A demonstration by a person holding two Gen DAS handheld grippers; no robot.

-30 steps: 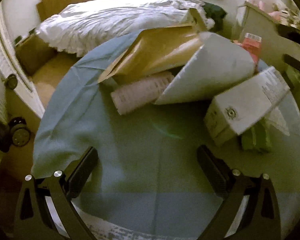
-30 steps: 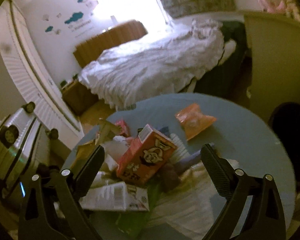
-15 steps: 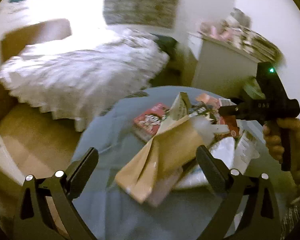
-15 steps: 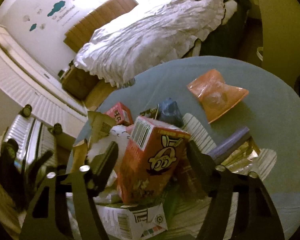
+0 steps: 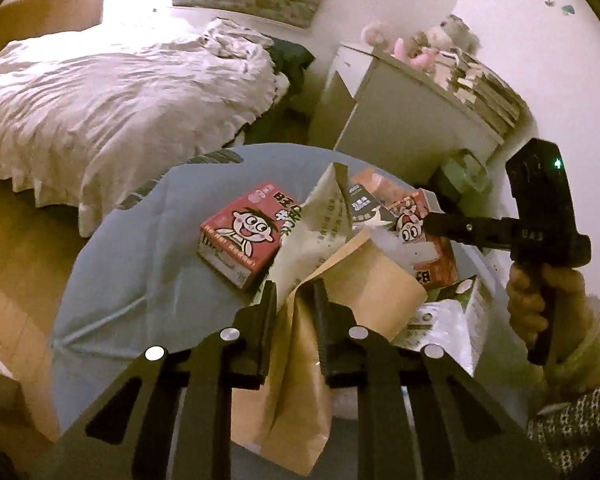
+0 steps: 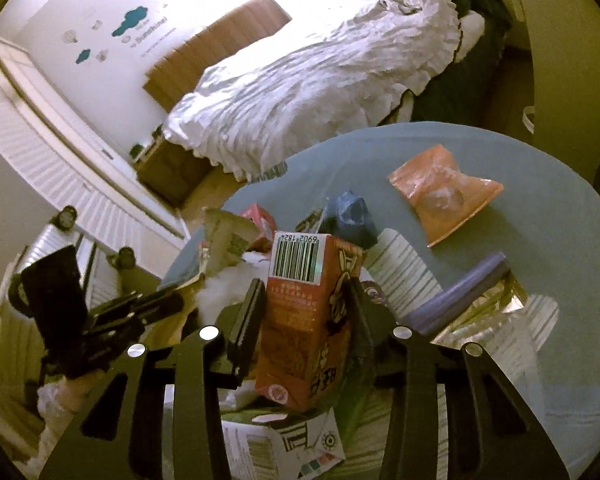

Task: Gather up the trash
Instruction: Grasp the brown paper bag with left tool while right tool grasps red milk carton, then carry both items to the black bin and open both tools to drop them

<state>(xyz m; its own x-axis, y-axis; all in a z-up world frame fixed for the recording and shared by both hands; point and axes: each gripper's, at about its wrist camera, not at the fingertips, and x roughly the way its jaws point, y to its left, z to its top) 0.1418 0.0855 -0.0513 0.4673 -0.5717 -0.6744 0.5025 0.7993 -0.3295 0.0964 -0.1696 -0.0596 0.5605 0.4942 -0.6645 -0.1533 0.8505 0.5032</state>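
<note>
Trash is piled on a round table under a blue cloth (image 5: 140,280). My left gripper (image 5: 294,304) is shut on the edge of a brown paper bag (image 5: 380,292) that runs back between its fingers. My right gripper (image 6: 304,308) has a red drink carton (image 6: 300,320) with a barcode on top between its jaws. They are closing, and both pads touch the carton's sides. In the left wrist view a hand (image 5: 540,296) holds that gripper at the right of the pile. The right wrist view shows the left gripper (image 6: 168,300) at the left.
A red box with a cartoon face (image 5: 240,236) and a white printed bag (image 5: 320,220) lie beside the brown bag. An orange packet (image 6: 444,192), a purple tube (image 6: 460,292) and a white carton (image 6: 284,440) lie around the red carton. Beyond stand a bed (image 5: 120,80) and a cabinet (image 5: 400,120).
My left gripper swung up over the pile and closed on the brown paper bag. My right gripper sank toward the red carton and its jaws narrowed onto it.
</note>
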